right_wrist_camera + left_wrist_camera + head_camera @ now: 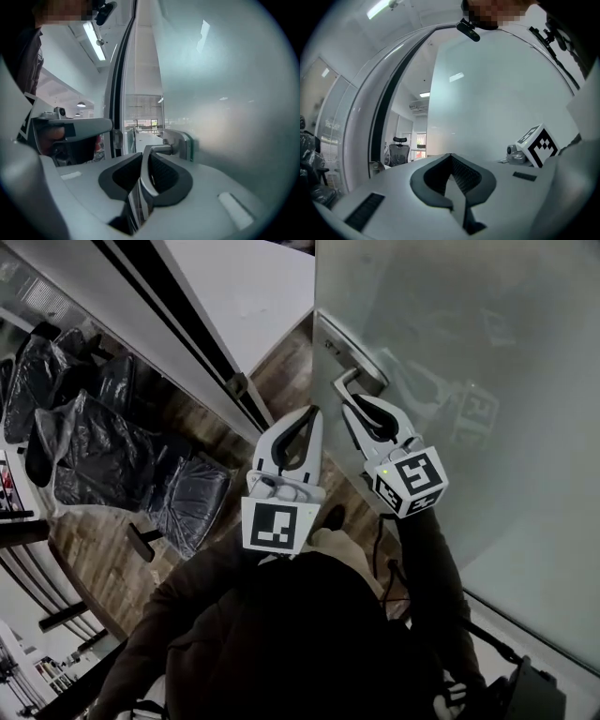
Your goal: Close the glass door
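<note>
Pinching the silver metal lever handle (159, 149) of the frosted glass door (469, 352), right gripper (145, 176) sits at the door's free edge; lever axis runs along its jaws; left gripper (302, 432) pressed together, empty, just beside; dark door frame (178, 306) lies leftward.

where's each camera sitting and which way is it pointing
Head view: on the person's head, looking steeply down at the glass door and handle; shows left hand-held gripper, right hand-held gripper, a sleeve.
Left gripper view: on the left hand-held gripper, facing the door glass; its jaws show, shut, empty.
Right gripper view: on the right hand-held gripper, facing the door's edge; its jaws clamp the handle.
Shared: head and right gripper views show the handle.
</note>
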Tool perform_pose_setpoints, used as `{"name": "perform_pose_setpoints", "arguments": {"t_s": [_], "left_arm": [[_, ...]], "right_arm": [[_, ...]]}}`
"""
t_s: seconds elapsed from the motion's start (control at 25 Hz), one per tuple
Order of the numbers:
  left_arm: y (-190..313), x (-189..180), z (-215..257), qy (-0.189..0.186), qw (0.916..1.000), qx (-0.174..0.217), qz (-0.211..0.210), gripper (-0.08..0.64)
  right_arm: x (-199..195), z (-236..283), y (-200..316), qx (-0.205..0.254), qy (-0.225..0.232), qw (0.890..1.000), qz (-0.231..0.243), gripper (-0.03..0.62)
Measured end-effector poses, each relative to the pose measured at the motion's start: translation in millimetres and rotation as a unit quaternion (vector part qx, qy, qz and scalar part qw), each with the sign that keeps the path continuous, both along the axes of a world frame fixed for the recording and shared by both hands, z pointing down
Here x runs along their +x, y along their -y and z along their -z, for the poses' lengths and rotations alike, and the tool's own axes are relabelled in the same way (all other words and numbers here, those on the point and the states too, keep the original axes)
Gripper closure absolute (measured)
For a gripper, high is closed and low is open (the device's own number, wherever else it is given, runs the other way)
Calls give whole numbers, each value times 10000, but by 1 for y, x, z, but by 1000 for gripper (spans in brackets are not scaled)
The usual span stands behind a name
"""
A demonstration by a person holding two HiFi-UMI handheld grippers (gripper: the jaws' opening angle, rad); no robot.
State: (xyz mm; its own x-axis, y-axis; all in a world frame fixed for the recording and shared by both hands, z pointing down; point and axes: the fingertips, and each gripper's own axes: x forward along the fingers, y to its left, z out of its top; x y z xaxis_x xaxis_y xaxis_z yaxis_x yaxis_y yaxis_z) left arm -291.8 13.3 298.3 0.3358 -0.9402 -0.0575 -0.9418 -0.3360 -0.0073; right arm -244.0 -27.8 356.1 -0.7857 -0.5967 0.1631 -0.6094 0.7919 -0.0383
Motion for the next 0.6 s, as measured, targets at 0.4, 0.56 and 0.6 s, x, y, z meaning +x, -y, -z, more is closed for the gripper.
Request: {"name": "perform_pose_setpoints", "arguments": {"t_s": [0.4, 0.56, 0.6], "left_arm": [[-33, -31, -3, -58, 9997, -45, 235, 563], [-47, -40, -7, 4, 9994, -93, 338, 563], [-50, -42, -8, 4, 9994, -83, 343, 563]], "right_arm": [[-43, -5, -54, -65, -65, 9988, 484, 532], [-54, -4, -70, -59, -20, 9981, 612, 532], [-56, -4, -74, -55, -17, 9980, 633, 532]]}}
